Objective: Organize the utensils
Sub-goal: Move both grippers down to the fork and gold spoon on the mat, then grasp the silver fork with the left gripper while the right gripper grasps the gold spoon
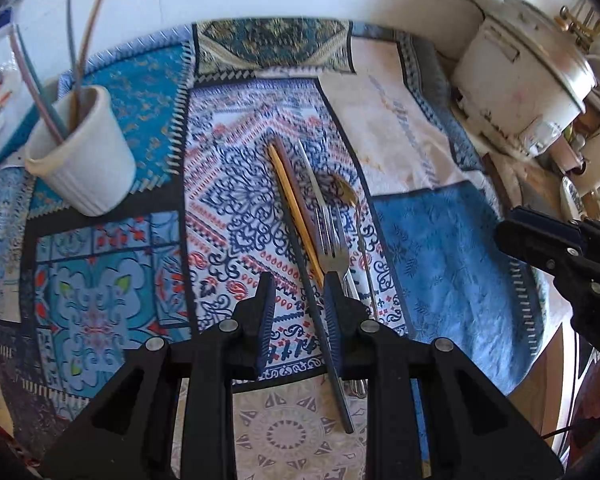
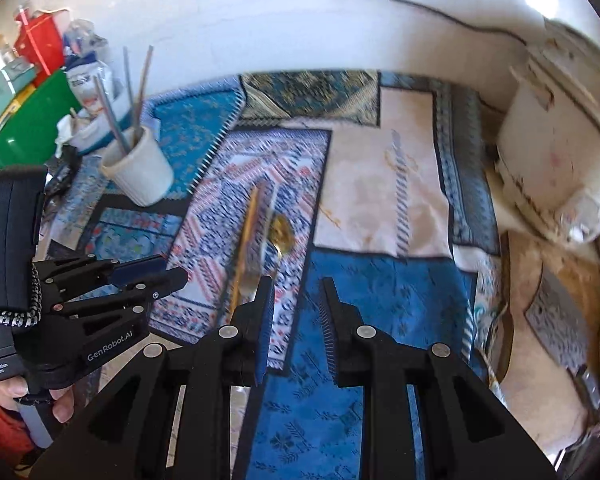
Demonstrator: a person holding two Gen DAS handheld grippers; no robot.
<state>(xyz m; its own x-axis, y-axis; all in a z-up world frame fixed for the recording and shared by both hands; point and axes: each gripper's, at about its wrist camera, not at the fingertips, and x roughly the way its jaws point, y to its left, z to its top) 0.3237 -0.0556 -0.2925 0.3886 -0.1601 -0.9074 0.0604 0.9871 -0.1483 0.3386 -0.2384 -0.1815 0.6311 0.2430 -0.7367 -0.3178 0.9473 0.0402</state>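
Note:
Several utensils lie side by side on a patterned patchwork cloth [image 1: 236, 208]: a yellow chopstick [image 1: 296, 216], a dark chopstick [image 1: 320, 320], a silver fork [image 1: 328, 236] and a gold spoon [image 1: 346, 192]. A white ribbed cup [image 1: 84, 156] at the left holds several thin sticks. My left gripper [image 1: 300, 300] is open just above the utensils, the dark chopstick passing between its fingers. My right gripper [image 2: 296, 300] is open and empty over a blue cloth patch, right of the utensils [image 2: 256, 240]. The cup also shows in the right wrist view [image 2: 138, 168].
A white appliance [image 1: 520, 92] stands at the back right. Boxes, a green bowl [image 2: 32, 120] and packets crowd the far left behind the cup. The right gripper shows at the right edge of the left wrist view [image 1: 560, 252]. A white wall runs behind.

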